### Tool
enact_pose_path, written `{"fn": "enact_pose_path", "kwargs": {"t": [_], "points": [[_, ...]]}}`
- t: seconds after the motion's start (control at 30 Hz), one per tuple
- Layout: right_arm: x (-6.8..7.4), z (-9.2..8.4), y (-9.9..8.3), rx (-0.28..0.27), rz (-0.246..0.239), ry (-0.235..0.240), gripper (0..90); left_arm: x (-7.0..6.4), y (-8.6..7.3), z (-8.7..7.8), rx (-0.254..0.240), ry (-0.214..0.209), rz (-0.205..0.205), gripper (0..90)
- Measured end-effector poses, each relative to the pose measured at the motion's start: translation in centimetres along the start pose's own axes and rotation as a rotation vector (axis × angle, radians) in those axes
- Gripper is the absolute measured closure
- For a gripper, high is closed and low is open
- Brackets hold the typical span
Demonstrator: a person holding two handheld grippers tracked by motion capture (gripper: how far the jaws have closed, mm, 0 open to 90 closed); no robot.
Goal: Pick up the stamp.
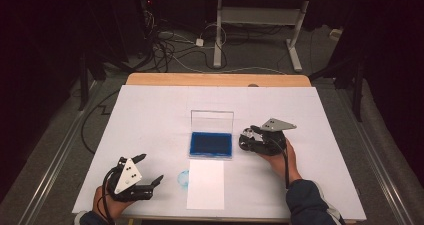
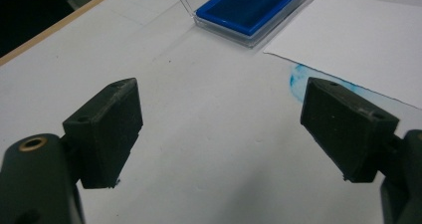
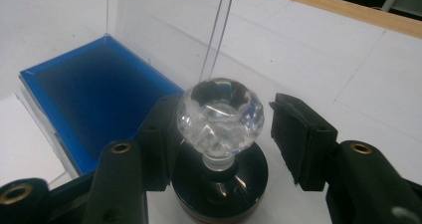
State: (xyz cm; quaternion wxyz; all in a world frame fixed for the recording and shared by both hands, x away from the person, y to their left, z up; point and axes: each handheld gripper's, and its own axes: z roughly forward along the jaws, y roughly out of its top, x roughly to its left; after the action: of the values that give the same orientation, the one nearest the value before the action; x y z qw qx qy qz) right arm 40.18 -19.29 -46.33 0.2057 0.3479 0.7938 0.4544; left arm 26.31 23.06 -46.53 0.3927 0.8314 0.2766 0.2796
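White table, dark room. Right gripper jaws half-closed round stamp, right pad not touching: off-centre squeeze could tip it toward ink pad. Left gripper wide open, empty.

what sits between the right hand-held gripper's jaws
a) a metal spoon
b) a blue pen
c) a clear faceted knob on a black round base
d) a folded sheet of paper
c, the right gripper view shows the clear faceted knob on its black base between the jaws of the right hand-held gripper, beside the blue ink pad.
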Motion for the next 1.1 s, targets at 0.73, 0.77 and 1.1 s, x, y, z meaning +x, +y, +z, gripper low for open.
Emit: {"fn": "enact_pose_path", "kwargs": {"t": [0.73, 0.77, 1.1], "points": [[0.27, -0.09, 0.13, -0.014, -0.008, 0.029, 56.5, -0.04, 0.00, 0.10, 0.007, -0.005, 0.007, 15.6], [0.33, -0.11, 0.17, -0.012, -0.012, 0.027, 56.6, -0.04, 0.01, 0.09, 0.008, -0.004, 0.008, 15.6], [0.72, -0.66, 0.42, -0.023, -0.025, 0.032, 56.6, -0.06, 0.02, 0.09, 0.007, -0.003, 0.007, 15.6]]}}
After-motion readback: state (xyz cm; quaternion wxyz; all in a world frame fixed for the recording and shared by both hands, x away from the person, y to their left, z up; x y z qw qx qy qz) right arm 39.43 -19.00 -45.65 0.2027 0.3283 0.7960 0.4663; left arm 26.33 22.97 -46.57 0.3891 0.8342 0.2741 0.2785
